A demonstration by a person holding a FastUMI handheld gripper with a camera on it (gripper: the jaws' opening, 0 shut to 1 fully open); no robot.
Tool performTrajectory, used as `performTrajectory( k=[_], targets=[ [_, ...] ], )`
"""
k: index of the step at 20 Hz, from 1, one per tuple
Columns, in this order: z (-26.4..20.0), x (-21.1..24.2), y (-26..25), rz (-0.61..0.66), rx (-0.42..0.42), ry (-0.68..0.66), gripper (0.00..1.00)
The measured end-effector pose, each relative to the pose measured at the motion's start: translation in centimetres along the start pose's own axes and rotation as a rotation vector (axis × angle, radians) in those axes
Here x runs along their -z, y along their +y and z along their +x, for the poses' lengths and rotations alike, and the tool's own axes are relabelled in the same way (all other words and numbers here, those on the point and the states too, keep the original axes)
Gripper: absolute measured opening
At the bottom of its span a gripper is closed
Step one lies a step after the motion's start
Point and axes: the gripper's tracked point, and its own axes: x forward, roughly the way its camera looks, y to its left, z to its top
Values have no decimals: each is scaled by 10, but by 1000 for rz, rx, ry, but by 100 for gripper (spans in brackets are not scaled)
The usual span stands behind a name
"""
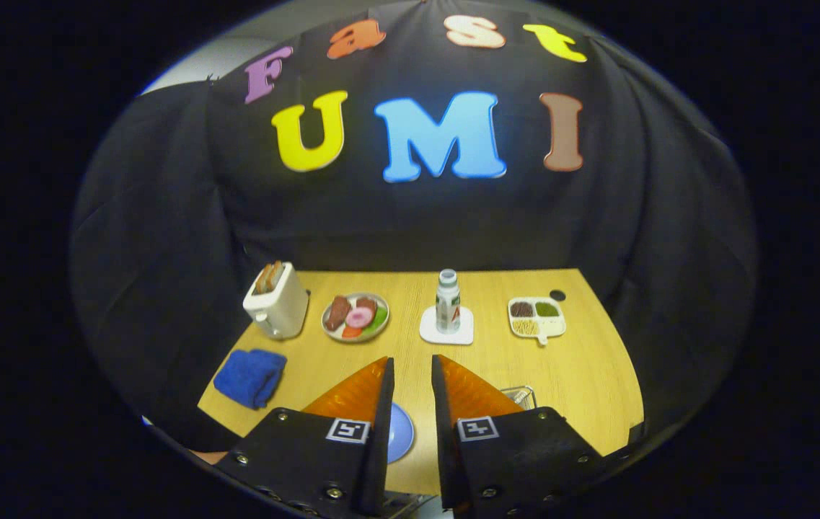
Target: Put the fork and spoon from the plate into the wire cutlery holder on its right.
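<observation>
Gripper [412,367] held high over wooden table [583,375], fingers slightly parted with a narrow gap, nothing between them. Blue plate [400,431] partly hidden behind left finger, near table's front edge; fork and spoon can't be made out. Wire cutlery holder [521,395] peeks out just right of right finger. Beyond fingers, along the back: toaster [276,301] with bread, food plate [355,317], bottle [447,301] on white coaster [446,333], sectioned tray [537,318]. Blue cloth [251,377] left of fingers.

black screwed jaw mounts, square markers
</observation>
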Motion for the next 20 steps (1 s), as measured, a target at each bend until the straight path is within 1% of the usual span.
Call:
performTrajectory(
  k=[2,3,4,7,9,11,12,14,16,17,18,20],
  targets=[
    [-27,-20,5,22,42,-181,30],
    [-39,-24,8,0,52,-237,30],
    [-50,-27,7,-39,76,-266,30],
    [-72,-26,16,-128,124,-309,30],
    [-78,-25,23,-148,136,-316,32],
    [-80,-16,27,-151,154,-312,32],
    [-78,-11,32,-178,148,-311,53],
    [-68,1,33,-242,166,-291,84],
    [-58,12,46,-254,138,-257,96],
    [-53,17,53,-246,125,-238,97],
    [-51,18,54,-223,140,-234,97],
    [-42,18,68,-201,132,-228,96]
  ],
)
